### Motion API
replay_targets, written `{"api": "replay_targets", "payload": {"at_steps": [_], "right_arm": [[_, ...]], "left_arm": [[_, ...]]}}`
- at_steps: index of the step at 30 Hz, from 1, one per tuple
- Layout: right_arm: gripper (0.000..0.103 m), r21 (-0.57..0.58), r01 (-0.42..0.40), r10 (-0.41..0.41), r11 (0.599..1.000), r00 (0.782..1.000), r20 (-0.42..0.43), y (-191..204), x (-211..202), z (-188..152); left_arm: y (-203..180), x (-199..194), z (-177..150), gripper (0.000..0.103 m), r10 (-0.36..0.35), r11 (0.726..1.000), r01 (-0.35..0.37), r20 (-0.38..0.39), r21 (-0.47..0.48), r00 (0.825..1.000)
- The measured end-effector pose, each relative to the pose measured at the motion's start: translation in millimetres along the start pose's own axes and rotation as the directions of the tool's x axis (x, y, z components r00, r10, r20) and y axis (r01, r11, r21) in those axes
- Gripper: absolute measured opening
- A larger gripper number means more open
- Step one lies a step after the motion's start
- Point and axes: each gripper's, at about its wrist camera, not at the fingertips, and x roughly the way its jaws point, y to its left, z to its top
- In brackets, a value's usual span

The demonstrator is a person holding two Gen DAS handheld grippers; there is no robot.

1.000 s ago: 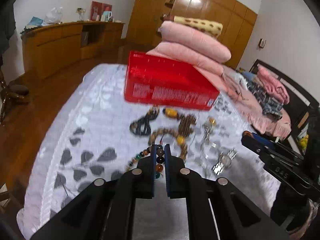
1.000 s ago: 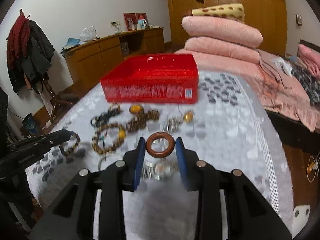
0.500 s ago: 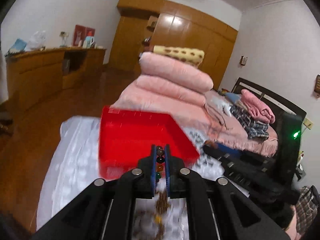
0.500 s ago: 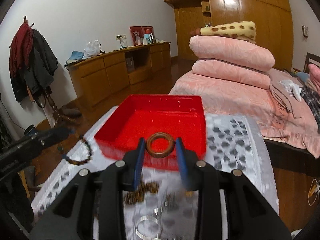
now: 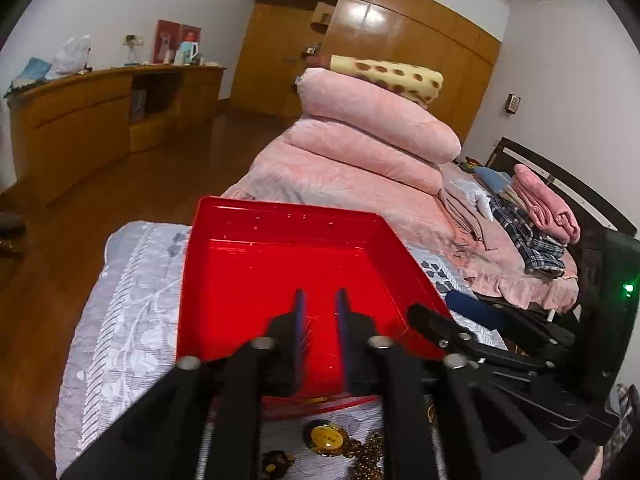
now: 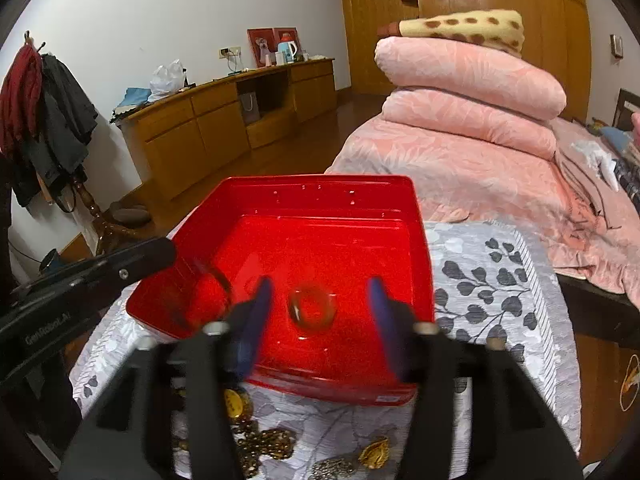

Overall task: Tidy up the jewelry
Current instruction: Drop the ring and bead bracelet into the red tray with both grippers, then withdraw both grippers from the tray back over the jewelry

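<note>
Hand-held grippers point(image 5: 320, 312) point(image 6: 320, 300) angled over red tray point(image 6: 420, 248)

My left gripper point(image 5: 320, 344): was clamped on the bead bracelet; jaws now opening, nothing between them, over the red tray point(image 5: 280, 264).
Bead bracelet point(image 6: 208, 292): a falling blur at the tray's 9 o'clock edge.
My right gripper point(image 6: 320, 316): jaws opening.
Brown ring point(image 6: 312, 310): left my pads, blurred, dropping inside the tray.
Jewelry pile point(image 6: 264, 444): now at 6 o'clock, behind my fingers.
</note>
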Motion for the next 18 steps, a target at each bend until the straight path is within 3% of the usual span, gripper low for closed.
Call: {"api": "replay_targets", "payload": {"at_steps": [6, 8, 12, 14, 18], "right_arm": [[0.056, -0.001, 0.028, -0.028, 1.0, 0.999, 0.044, -0.7, -18.2, -1.7], [0.059, -0.003, 0.05, -0.049, 0.999, 0.997, 0.067, -0.4, -29.7, -5.1], [0.064, 0.015, 0.079, -0.08, 0.997, 0.99, 0.112, -2.3, -62.0, -25.1], [0.073, 0.026, 0.091, -0.094, 0.995, 0.987, 0.132, -1.9, -77.6, -38.9], [0.088, 0.061, 0.145, -0.152, 0.988, 0.977, 0.147, 1.5, -110.1, -77.3]], "left_arm": [[-4.6, -25.0, -3.8, 0.036, 0.061, 0.996, -0.064, 0.054, 0.054, 0.997], [-6.0, -37.5, -9.0, 0.05, 0.089, 0.993, -0.094, 0.076, 0.069, 0.993], [-9.7, -66.4, -30.3, 0.067, 0.149, 0.983, -0.16, 0.119, 0.088, 0.982], [-11.7, -80.4, -47.2, 0.083, 0.176, 0.979, -0.189, 0.137, 0.083, 0.975], [-15.3, -101.7, -77.5, 0.091, 0.213, 0.971, -0.227, 0.16, 0.076, 0.964]]}}
